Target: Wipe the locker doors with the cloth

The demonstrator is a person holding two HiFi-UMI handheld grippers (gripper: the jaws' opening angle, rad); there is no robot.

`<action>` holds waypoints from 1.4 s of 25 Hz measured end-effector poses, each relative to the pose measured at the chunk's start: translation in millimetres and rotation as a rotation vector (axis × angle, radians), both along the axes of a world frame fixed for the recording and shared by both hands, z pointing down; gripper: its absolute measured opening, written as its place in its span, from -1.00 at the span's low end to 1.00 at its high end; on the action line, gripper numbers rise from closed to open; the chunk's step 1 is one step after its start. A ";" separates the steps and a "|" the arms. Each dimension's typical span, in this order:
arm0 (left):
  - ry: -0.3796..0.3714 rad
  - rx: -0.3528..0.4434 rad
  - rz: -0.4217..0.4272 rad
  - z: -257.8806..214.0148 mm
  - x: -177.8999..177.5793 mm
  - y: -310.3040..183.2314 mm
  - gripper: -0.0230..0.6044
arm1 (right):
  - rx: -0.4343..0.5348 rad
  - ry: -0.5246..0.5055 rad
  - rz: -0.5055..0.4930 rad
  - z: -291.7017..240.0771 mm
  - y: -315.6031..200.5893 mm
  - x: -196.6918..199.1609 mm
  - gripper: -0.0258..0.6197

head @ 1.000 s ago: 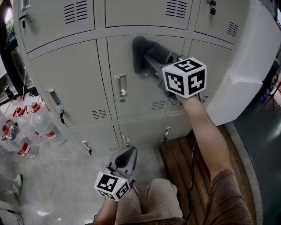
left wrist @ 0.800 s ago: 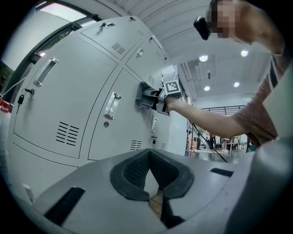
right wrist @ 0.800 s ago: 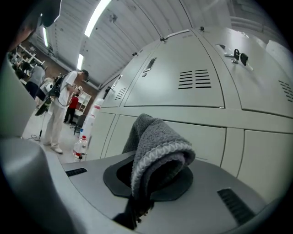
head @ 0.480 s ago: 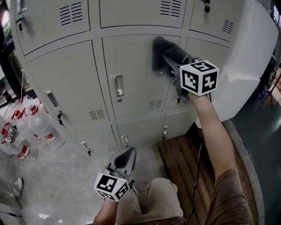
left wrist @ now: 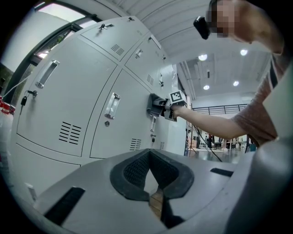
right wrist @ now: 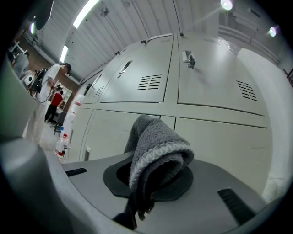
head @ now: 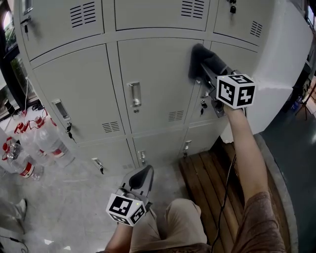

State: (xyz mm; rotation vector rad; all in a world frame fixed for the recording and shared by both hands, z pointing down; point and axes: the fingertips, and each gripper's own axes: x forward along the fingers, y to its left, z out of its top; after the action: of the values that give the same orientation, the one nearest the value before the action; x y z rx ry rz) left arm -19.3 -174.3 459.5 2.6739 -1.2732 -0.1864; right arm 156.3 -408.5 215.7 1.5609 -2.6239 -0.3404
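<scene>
Locker area inside a big indoor hall, lab/workshop type. A bank of grey steel lockers (head: 158,89) covers the wall straight ahead of the right claw (head: 200,69), with vented doors, latch handles (head: 134,95) and keys hanging in locks (head: 69,130). Speckled hard floor (head: 64,197) below the left claw (head: 143,174), loose water bottles (head: 34,143) off to its left, wooden decking (head: 202,173) to its right. Beyond the left claw there's a ribbed ceiling with round downlights (left wrist: 203,57) and a railing (left wrist: 219,108). Far left of the right claw, people (right wrist: 52,91) stand under strip lights (right wrist: 87,13).
</scene>
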 end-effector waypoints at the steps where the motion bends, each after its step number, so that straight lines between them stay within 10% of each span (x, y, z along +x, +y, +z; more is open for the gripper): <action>1: 0.000 0.000 0.001 0.3 -0.3 1.0 -0.95 | 0.000 -0.016 0.005 1.4 2.9 4.0 -0.81; 35: -0.001 -0.018 -0.027 11.3 -9.2 -0.6 -0.95 | -0.098 -0.019 -0.465 109.8 64.6 -255.9 -0.81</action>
State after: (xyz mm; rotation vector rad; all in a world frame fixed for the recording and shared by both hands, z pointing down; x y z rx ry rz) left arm -28.5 -175.0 470.7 2.6434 -1.3051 -0.1768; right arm -99.6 -343.8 325.5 0.9165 -2.9446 -0.2150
